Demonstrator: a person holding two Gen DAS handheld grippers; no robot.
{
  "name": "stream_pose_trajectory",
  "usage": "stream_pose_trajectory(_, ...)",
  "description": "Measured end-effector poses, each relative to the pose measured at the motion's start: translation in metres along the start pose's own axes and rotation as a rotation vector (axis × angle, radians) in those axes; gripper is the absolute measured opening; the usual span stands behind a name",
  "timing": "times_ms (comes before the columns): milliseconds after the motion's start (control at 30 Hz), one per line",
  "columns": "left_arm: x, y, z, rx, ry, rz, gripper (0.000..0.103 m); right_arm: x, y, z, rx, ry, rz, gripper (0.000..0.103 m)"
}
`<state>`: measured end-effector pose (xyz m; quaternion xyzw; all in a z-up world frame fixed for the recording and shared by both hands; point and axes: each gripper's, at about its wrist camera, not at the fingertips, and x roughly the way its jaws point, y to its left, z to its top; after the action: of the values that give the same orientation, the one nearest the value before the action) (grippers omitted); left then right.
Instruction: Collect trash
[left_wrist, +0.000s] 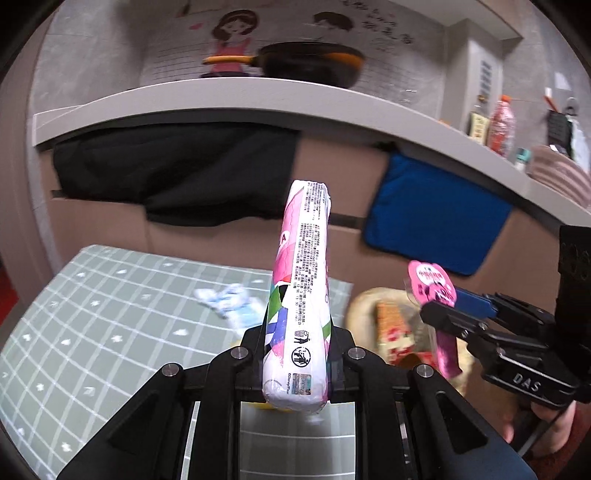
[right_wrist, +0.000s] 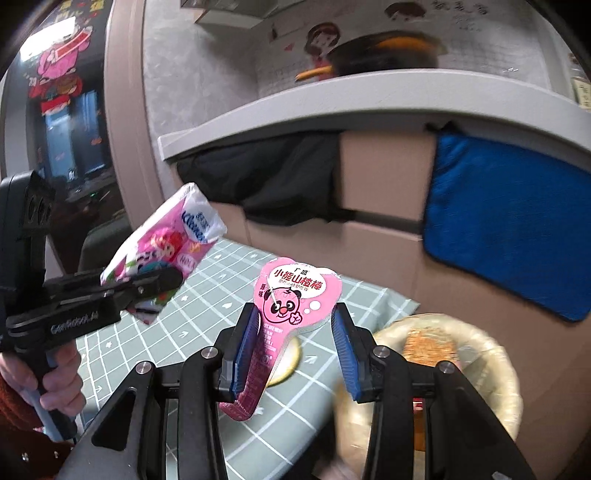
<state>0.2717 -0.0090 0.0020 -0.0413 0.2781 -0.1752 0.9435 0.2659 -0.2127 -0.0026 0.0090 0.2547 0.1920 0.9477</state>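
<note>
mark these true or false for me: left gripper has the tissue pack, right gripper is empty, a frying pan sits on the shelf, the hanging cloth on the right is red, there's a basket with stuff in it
1. The left gripper holds the tissue pack. True.
2. The right gripper is empty. False: it holds a pink snack packet with a cartoon panda.
3. A frying pan sits on the shelf. True.
4. The cloth hanging at the right is red. False: it is blue.
5. A basket with items in it stands on the checked tablecloth. True.
</note>
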Motion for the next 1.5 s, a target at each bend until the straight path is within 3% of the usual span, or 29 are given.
stream_pose_trajectory(333, 0.037, -0.070, -0.007, 0.041, 0.011, -0.131, 0.020, -0.050, -0.062, -0.014, 0.094, -0.062, -0.128, 0.038)
stream_pose_trajectory(600, 0.089, -0.106, -0.022, 0.065, 0.065, -0.186, 0.020, -0.051, -0.104, -0.030, 0.155, -0.059, -0.196, 0.038)
stream_pose_trajectory(967, 0.124, -0.104, -0.031, 0.044, 0.122, -0.169, 0.020, -0.030, -0.135, -0.050, 0.219, 0.001, -0.208, 0.038)
stream_pose_trajectory(1500, 0.149, -0.114, -0.038, 0.044, 0.204, -0.256, 0.020, -0.014, -0.153, -0.061, 0.246, 0.036, -0.218, 0.038)
